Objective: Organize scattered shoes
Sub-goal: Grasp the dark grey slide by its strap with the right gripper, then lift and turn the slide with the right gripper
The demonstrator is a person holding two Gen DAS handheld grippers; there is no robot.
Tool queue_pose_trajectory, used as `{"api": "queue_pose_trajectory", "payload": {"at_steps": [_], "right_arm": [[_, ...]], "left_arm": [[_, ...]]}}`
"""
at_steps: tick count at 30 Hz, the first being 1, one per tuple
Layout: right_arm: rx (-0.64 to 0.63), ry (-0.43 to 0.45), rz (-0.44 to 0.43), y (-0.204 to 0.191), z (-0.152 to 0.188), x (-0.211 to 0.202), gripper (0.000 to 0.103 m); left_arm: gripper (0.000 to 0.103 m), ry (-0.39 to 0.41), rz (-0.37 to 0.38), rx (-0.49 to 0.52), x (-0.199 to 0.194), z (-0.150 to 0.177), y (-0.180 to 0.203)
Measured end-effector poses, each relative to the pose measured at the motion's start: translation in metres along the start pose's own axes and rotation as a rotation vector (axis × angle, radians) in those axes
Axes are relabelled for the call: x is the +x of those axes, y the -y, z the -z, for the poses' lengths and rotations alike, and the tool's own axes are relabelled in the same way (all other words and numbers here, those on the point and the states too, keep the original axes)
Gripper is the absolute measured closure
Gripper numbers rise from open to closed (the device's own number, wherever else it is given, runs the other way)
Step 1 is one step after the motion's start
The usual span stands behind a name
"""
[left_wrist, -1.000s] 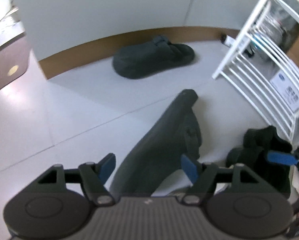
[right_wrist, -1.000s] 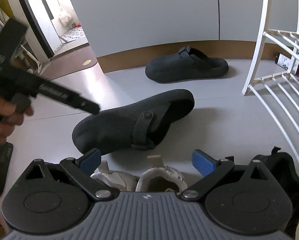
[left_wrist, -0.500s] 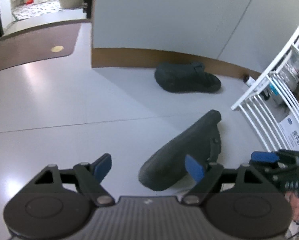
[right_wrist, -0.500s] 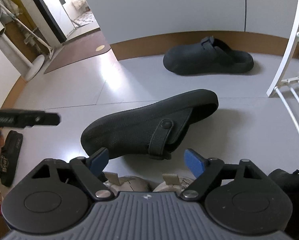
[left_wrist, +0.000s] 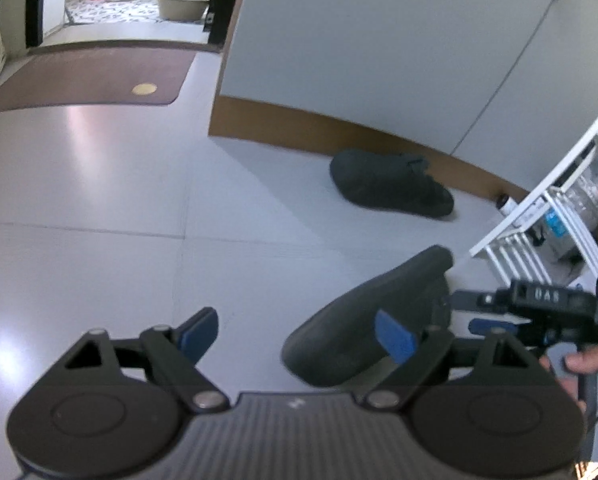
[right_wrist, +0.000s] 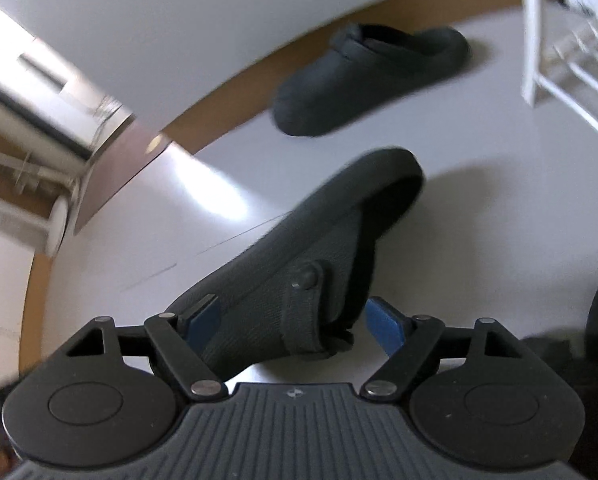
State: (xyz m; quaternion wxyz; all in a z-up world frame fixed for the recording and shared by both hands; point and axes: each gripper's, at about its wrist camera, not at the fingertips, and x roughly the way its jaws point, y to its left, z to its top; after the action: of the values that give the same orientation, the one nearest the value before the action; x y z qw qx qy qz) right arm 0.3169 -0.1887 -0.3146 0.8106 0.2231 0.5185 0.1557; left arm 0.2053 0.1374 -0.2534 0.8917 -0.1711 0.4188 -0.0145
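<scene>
Our right gripper (right_wrist: 289,322) has just been closing, its jaws now straddling the near clog (right_wrist: 299,264) at the strap, not yet pressing. Our left gripper (left_wrist: 297,334) gapes empty over floor (left_wrist: 99,208). We judge the clog light, soft-sided, best gripped mid-body. Its mate (right_wrist: 371,76) lies by the baseboard.

Two dark clogs (right_wrist: 299,248) (right_wrist: 371,76) are seen on the floor, one white rack (left_wrist: 539,208), one brown mat (left_wrist: 91,76).

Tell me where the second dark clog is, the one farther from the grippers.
In the right wrist view the far clog lies on the floor against the brown baseboard, beyond the tipped near clog and left of the white rack.
</scene>
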Motion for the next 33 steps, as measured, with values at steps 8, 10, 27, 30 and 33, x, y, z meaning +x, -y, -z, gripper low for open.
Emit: {"api": "queue_pose_trajectory", "payload": {"at_steps": [8, 10, 27, 30, 33], "right_arm": [[0.24, -0.041, -0.03, 0.012, 0.003, 0.028, 0.019], [0.269, -0.053, -0.025, 0.012, 0.002, 0.036, 0.027], [-0.027, -0.103, 0.064, -0.043, -0.046, 0.043, 0.085], [-0.082, -0.118, 0.106, -0.048, -0.05, 0.042, 0.085], [-0.118, -0.122, 0.093, -0.055, -0.052, 0.043, 0.081]], "left_arm": [[0.015, -0.034, -0.013, -0.033, 0.012, 0.007, -0.012], [0.015, -0.034, -0.014, -0.03, 0.012, 0.008, -0.012], [0.015, -0.025, -0.04, -0.085, 0.005, 0.014, -0.027], [0.015, -0.025, -0.037, -0.095, 0.005, 0.014, -0.03], [0.015, -0.025, -0.035, -0.094, 0.006, 0.014, -0.03]]}}
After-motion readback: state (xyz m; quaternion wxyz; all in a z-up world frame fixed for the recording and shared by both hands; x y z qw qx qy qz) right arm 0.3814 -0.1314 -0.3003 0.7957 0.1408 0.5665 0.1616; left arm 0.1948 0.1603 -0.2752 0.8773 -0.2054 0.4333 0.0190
